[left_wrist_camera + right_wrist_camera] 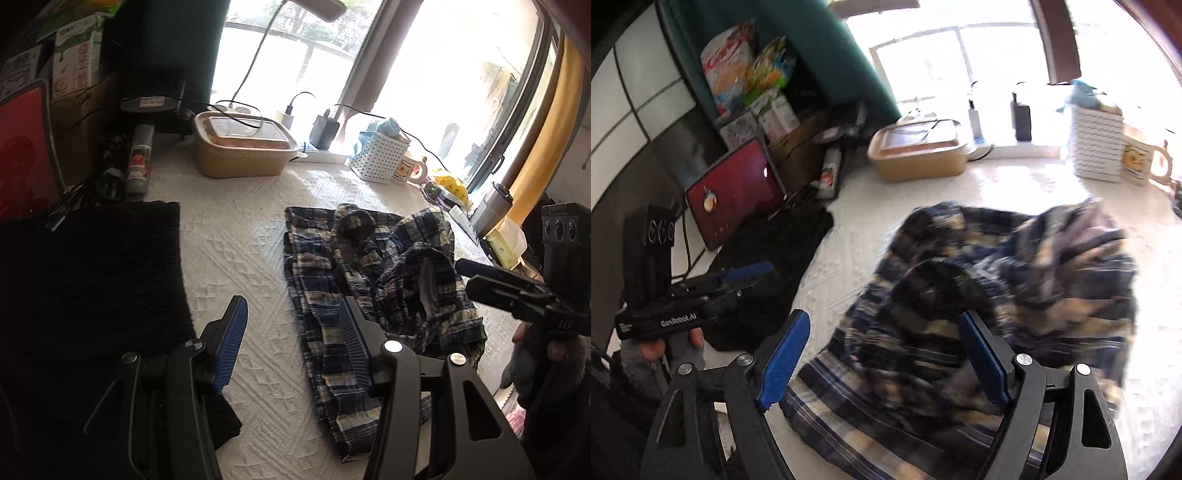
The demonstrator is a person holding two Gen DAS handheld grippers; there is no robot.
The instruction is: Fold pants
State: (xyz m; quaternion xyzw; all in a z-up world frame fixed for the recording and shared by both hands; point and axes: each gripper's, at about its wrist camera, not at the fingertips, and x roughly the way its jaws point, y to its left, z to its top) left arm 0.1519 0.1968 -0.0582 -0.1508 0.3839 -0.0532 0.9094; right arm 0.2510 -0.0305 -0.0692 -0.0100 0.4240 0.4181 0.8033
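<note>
Blue and beige plaid pants point(373, 291) lie crumpled on the white textured tablecloth point(240, 251). My left gripper point(291, 332) is open and empty, its right finger over the pants' left edge. My right gripper shows in the left wrist view point(465, 275) at the pants' right side. In the right wrist view the pants point(979, 302) are blurred, and my right gripper point(882, 354) is open above them, holding nothing. The left gripper point(750, 273) is seen at the left there.
A black cloth point(92, 277) lies left of the pants. At the back stand a tan lidded box point(240, 147), a white perforated basket point(376, 155), a mug point(406, 170), a spray can point(138, 158) and a red tablet point(22, 158). The table edge runs along the right.
</note>
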